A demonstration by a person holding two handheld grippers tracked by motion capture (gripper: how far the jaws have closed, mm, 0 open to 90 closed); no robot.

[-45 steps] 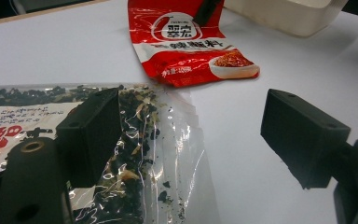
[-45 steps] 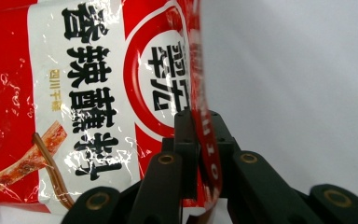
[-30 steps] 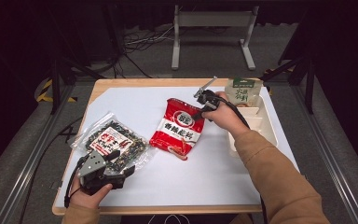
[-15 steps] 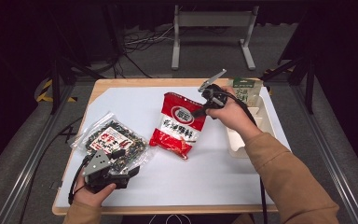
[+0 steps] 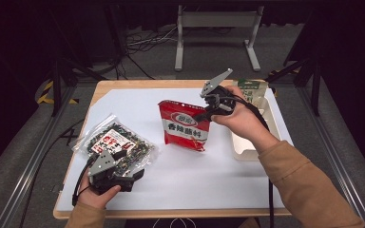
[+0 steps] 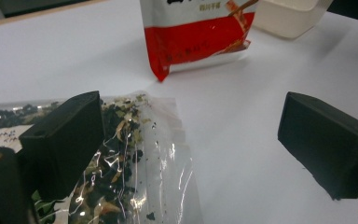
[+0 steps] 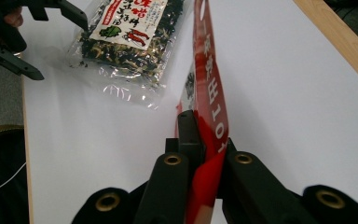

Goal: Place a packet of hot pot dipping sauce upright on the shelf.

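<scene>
The right gripper (image 5: 208, 113) pinched the red packet's (image 5: 186, 127) top right corner mid-bench, the packet hanging left of it. Near left, the left gripper (image 5: 123, 167), jaws just widened, straddled the clear bag's (image 5: 119, 142) near edge without gripping.

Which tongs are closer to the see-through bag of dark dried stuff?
Left. The left tongs sit open right at the clear bag; the right tongs pinch the red packet, farther away.
</scene>
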